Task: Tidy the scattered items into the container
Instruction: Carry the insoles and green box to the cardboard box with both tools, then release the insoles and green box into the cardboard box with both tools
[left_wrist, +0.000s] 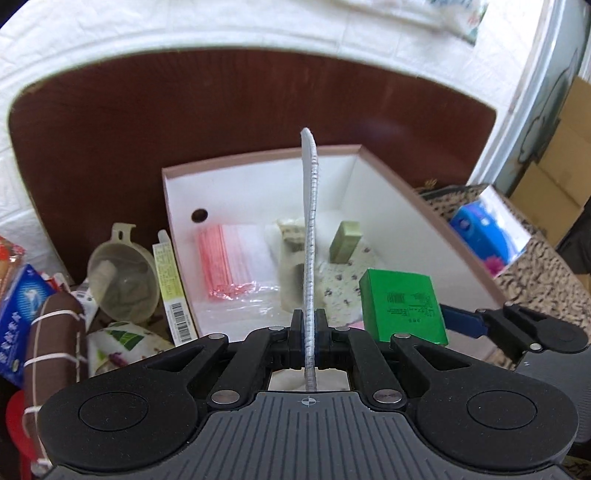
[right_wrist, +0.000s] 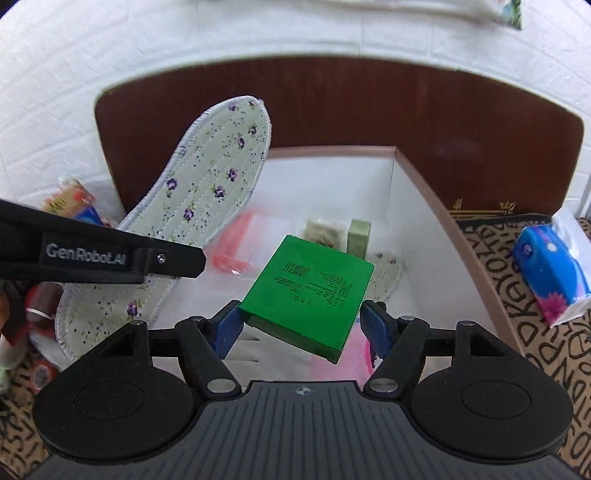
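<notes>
Insole (right_wrist: 207, 192), floral and quilted, is standing on edge in the left hand-held gripper (left_wrist: 308, 332), its long axis running straight out ahead of the fingers and its toe tipping up over the container (left_wrist: 388, 192); from the left wrist view only its thin stitched rim is showing, while the right wrist view is showing its flowered face. The left hand-held gripper is clamping fully together on the heel end of that insole. The right hand-held gripper (right_wrist: 301, 325) is holding a green box (right_wrist: 310, 291) between its blue pads (right_wrist: 227, 328), jaws standing wide and pressing on the box's two side edges, with the box lying flat and tilted, one corner pointing ahead over the container. The box's upper face is carrying a printed barcode and lines of small black text too fine to read. Both grippers are hovering at the near edge of the container, which is already holding a red-striped zip bag (left_wrist: 232, 258), a pale green block (left_wrist: 345, 242) and a second floral insole (right_wrist: 388, 269). The side of the left gripper is reading "GenRobot.AI" in the right wrist view. Left of the left gripper a clear funnel (left_wrist: 122, 273) is lying among packets.
</notes>
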